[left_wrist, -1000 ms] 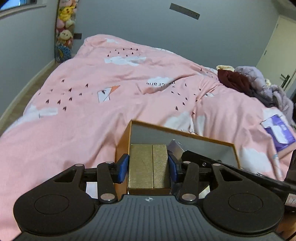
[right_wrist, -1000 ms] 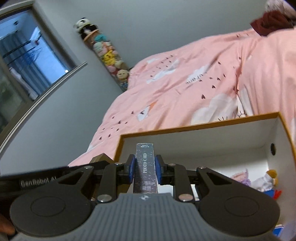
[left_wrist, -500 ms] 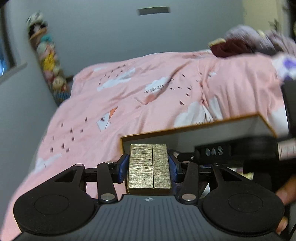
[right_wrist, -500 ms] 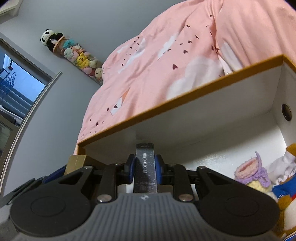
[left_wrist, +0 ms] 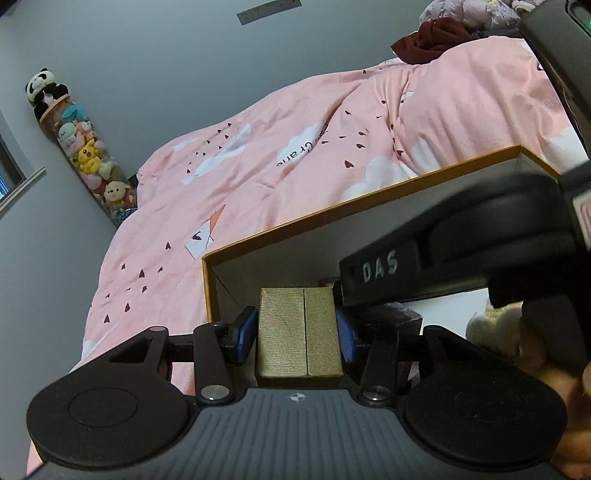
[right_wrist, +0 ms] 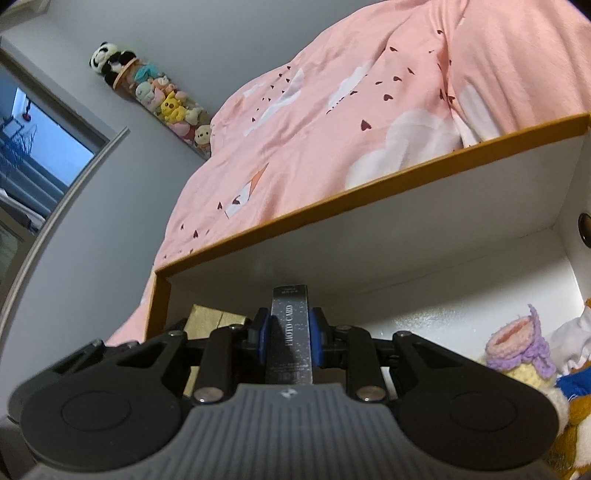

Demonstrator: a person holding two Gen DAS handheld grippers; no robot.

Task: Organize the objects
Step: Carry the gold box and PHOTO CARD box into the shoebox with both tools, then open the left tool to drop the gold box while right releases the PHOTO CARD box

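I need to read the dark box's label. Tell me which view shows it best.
The right wrist view: the dark box faces the camera, "PHOTO CARD" readable. In the left wrist view the right gripper's body hides it.

A bed fills the background, covered by a pink duvet printed with white clouds, small dark hearts and a paper-plane shape; part of a printed word shows on one cloud. At the far end of the bed lies a dark red garment, with a pale lilac bundle of fabric just behind it. The walls are plain grey. A tall clear tube of soft toys stands in the corner beside the bed, a panda on top and a yellow toy further down. A window shows at the left edge. A long grey strip is fixed on the wall.
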